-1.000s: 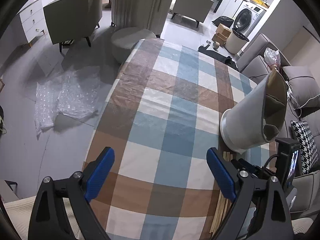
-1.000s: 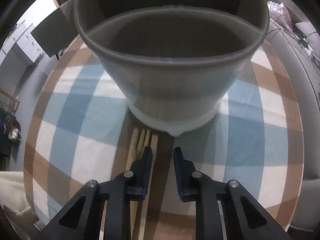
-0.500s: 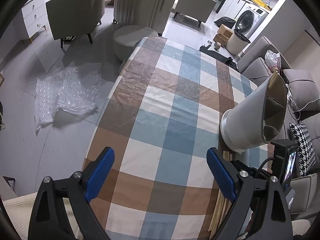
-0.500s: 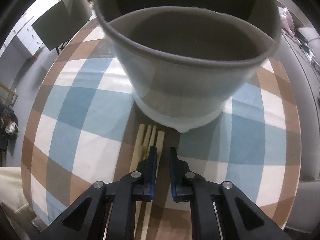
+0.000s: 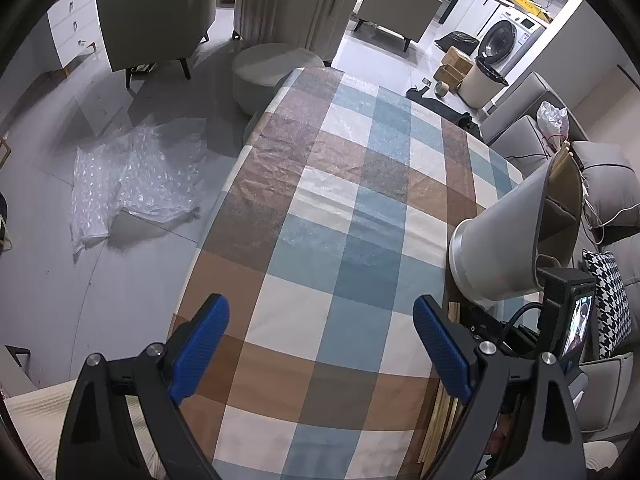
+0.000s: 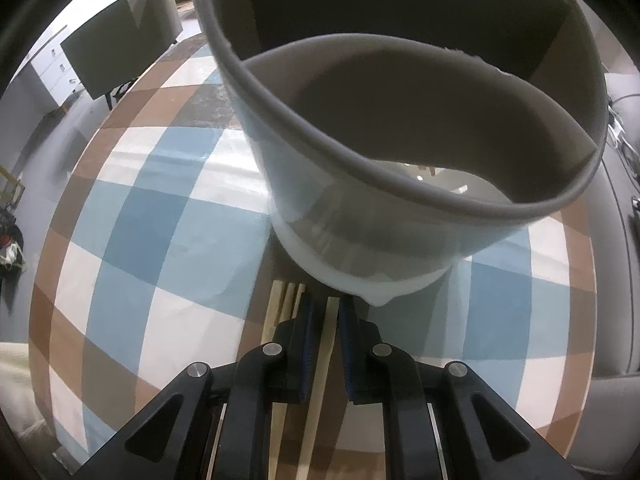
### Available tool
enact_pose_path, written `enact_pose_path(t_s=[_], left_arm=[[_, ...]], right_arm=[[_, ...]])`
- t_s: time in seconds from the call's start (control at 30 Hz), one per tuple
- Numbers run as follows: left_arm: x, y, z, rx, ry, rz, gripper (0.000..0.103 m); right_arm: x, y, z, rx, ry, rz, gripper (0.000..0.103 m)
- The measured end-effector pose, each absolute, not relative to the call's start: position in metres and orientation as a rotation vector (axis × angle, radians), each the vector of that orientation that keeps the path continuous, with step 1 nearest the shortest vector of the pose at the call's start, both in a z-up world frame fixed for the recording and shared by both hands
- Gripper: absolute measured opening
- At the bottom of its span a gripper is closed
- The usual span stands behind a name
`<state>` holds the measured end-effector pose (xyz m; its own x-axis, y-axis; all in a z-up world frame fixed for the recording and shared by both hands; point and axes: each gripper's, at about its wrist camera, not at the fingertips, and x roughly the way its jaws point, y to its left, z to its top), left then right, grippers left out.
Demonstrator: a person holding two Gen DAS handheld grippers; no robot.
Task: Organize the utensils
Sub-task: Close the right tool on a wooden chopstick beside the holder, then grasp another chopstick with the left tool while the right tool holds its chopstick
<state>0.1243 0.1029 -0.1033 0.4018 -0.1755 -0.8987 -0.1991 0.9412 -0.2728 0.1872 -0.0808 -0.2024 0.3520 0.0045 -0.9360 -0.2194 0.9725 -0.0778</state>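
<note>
A grey utensil holder (image 6: pixel 360 216) with inner dividers stands on the checked tablecloth (image 6: pixel 168 216), right in front of my right gripper (image 6: pixel 326 305). Several wooden chopsticks (image 6: pixel 285 305) lie side by side at its foot. One chopstick (image 6: pixel 331 320) sits between the right gripper's blue pads, which are shut on it near its far end. In the left wrist view the holder (image 5: pixel 496 240) is at the right, with wooden sticks (image 5: pixel 563 153) poking from its far compartment. My left gripper (image 5: pixel 320 310) hangs open over the cloth, nothing between its fingers.
The table's left edge (image 5: pixel 224 216) drops to a grey floor with bubble wrap (image 5: pixel 132 176). A round pouf (image 5: pixel 272 72) stands past the far end. A grey sofa with a houndstooth cushion (image 5: pixel 608 300) runs along the right side.
The right gripper's jaws have narrowed from a wide gap onto a single chopstick. The holder now sits further right and tilted in its view. The left gripper looks the same.
</note>
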Motion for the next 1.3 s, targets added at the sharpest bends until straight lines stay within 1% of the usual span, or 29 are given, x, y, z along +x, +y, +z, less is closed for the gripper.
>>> enact_pose_path(t_s=[0.03, 0.07, 0.2, 0.3, 0.4, 0.53, 0.73, 0.9, 1.1, 1.3], left_arm=[[0.124, 0.103, -0.103, -0.362, 1.164, 0.014, 0.09], [0.124, 0.101, -0.103, -0.35, 1.165, 0.016, 0.09], [0.124, 0.091, -0.105, -0.318, 1.171, 0.018, 0.09], [0.127, 0.077, -0.118, -0.299, 1.239, -0.053, 0.09], [0.126, 0.054, -0.132, -0.25, 1.309, -0.096, 0.09], [0.12, 0.023, -0.141, -0.194, 1.35, -0.145, 0.09], [0.114, -0.008, -0.158, -0.091, 1.411, -0.17, 0.09], [0.11, -0.021, -0.167, -0.056, 1.436, -0.163, 0.09], [0.103, -0.037, -0.173, 0.044, 1.431, -0.147, 0.09], [0.099, -0.039, -0.183, 0.03, 1.463, -0.136, 0.09]], right_arm=[[0.187, -0.081, -0.202, -0.198, 1.204, 0.154, 0.009], [0.191, -0.085, -0.207, -0.189, 1.204, 0.159, 0.006], [0.177, -0.108, -0.191, -0.102, 1.188, 0.182, 0.005], [0.173, -0.125, -0.175, -0.027, 1.155, 0.178, 0.005], [0.165, -0.155, -0.159, 0.11, 1.124, 0.162, 0.005], [0.159, -0.2, -0.146, 0.296, 1.107, 0.139, 0.005], [0.154, -0.267, -0.149, 0.576, 1.104, 0.102, 0.005], [0.155, -0.276, -0.17, 0.764, 1.115, 0.105, 0.005], [0.148, -0.284, -0.163, 0.801, 1.101, 0.121, 0.005], [0.149, -0.282, -0.153, 0.739, 1.073, 0.131, 0.005]])
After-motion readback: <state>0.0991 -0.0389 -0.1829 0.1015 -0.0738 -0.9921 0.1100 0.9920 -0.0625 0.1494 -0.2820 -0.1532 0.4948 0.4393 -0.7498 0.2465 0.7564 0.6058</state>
